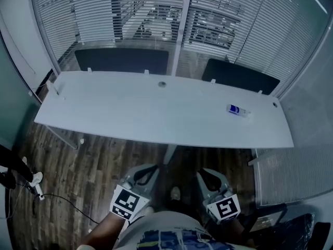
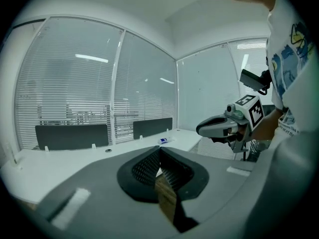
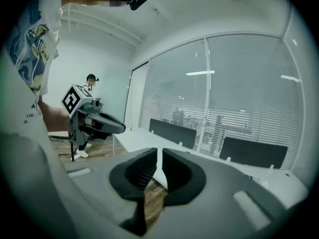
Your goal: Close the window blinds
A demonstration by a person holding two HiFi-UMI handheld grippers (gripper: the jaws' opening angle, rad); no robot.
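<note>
The window blinds point(image 1: 130, 14) hang behind a long white desk point(image 1: 130, 113), across the glass on both sides of a white mullion point(image 1: 182, 30). Their slats stand partly open, and outside shows through in the middle. They also appear in the left gripper view as blinds point(image 2: 70, 88) and in the right gripper view as blinds point(image 3: 249, 103). My left gripper point(image 1: 149, 170) and right gripper point(image 1: 206, 174) are held low in front of the desk, far from the blinds. The left gripper point(image 2: 159, 151) is shut and holds nothing. The right gripper point(image 3: 159, 156) shows only a thin slit between its tips and holds nothing.
Two dark divider panels point(image 1: 122, 60) point(image 1: 240, 77) stand along the desk's far edge. A small white bottle with a blue label point(image 1: 238, 111) lies on the desk at the right. A white slatted unit point(image 1: 283, 173) is on my right. Another person point(image 3: 90, 83) stands at the left, with a cable point(image 1: 57, 197) on the wood floor.
</note>
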